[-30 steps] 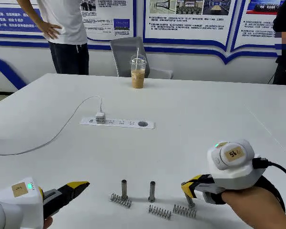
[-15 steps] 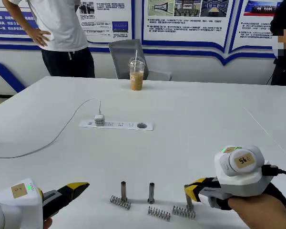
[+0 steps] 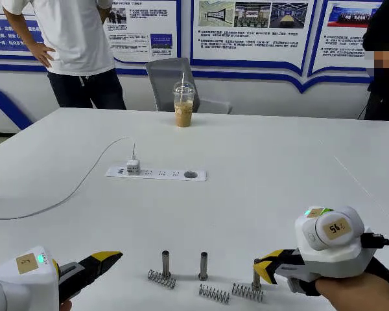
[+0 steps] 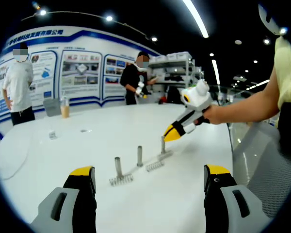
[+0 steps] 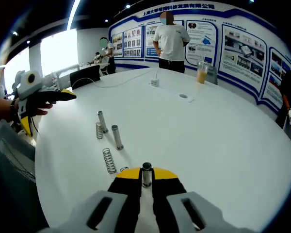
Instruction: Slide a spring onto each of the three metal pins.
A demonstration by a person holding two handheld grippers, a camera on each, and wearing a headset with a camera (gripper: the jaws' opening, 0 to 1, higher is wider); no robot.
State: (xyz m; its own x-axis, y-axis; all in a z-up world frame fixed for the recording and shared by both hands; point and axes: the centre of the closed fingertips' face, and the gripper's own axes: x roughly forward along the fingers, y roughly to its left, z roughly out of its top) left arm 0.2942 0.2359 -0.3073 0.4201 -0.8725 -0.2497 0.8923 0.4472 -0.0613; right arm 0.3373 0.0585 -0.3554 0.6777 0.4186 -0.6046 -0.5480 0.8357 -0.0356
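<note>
Rightmost pin (image 5: 146, 171) is pinched by right gripper (image 3: 267, 267). Left gripper (image 4: 149, 171) is held spread and empty. Springs (image 3: 214, 293) are left flat on the table beside the pins, none threaded. With any sideways pull, the pin could be tipped or the nearest spring knocked away.

Black tongs (image 4: 149, 171) tipped yellow, grey pins (image 3: 203, 265), silver springs (image 3: 214, 293), white table (image 3: 246, 162).
</note>
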